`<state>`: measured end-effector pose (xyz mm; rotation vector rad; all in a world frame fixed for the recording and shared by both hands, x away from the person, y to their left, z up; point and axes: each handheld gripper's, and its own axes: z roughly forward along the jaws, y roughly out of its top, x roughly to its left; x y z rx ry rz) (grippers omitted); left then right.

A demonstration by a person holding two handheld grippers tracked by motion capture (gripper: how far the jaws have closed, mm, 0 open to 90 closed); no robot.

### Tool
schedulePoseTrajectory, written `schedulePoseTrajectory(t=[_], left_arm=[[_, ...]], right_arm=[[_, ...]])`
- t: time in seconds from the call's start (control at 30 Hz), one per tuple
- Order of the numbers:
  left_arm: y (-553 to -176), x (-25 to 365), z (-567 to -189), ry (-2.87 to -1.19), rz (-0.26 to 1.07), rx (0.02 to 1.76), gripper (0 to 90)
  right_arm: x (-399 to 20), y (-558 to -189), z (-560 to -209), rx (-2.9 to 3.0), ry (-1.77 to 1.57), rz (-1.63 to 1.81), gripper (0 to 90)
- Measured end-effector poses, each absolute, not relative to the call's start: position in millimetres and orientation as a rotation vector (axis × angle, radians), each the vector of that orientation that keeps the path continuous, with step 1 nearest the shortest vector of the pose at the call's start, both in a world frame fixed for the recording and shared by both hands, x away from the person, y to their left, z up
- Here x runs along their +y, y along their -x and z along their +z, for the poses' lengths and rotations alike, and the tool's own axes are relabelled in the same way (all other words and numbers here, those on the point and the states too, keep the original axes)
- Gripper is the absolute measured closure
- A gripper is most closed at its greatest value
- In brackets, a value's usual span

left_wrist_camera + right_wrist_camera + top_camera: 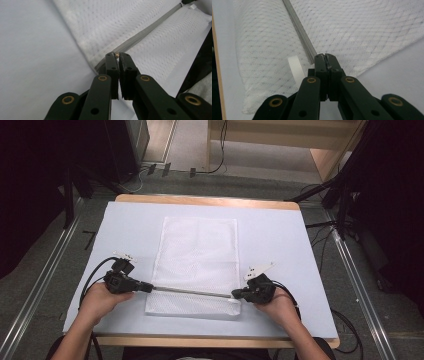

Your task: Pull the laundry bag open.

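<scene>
Mesh bag (197, 255), white and flat, lies lengthwise in the middle of the table (280, 235), on its pale blue cover, its near end close to the person's edge. Whether anything is inside cannot be told: the mesh looks flat and nothing shows through it. A grey zipper (192, 291) runs across the bag near that near end, stretched in a straight line between the two grippers.

The left gripper (146, 287) sits at the bag's left edge, held in the left hand (100, 301). In the left gripper view its jaws are closed to a narrow slit, with a small brass-coloured piece (116, 54) pinched at their tips, right where the zipper (150, 28) ends; it looks like the zipper's pull, though it is too small to be sure.

The right gripper (235, 294) sits at the bag's right edge, in the right hand (275, 309). In the right gripper view its jaws are pressed together on the end of the zipper (299, 30), at the edge of the mesh (362, 30). A short white ribbed tab (295, 66) sticks out of the bag's seam just beside those jaws.

No brand, label or readable writing shows on the bag, the tab or the grippers.
</scene>
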<state>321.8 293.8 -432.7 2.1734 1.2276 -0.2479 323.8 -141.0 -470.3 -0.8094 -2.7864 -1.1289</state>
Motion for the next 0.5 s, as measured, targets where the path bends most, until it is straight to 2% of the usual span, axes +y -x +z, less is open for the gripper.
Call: schedulePoseTrajectory(t=[0.2,0.37,0.5], left_arm=[[-318,306,-433,-2.138,-0.219,1.278,88.0],[-314,308,-427,-2.093,-0.205,1.247,87.8],[-314,304,-427,-2.124,-0.184,1.23,87.1]], right_arm=[[-142,-326,-470,-2.778,0.796,-1.125,90.0],[-141,-327,-470,-2.769,0.798,-1.117,90.0],[-141,-328,-470,-2.755,0.815,-1.112,90.0]])
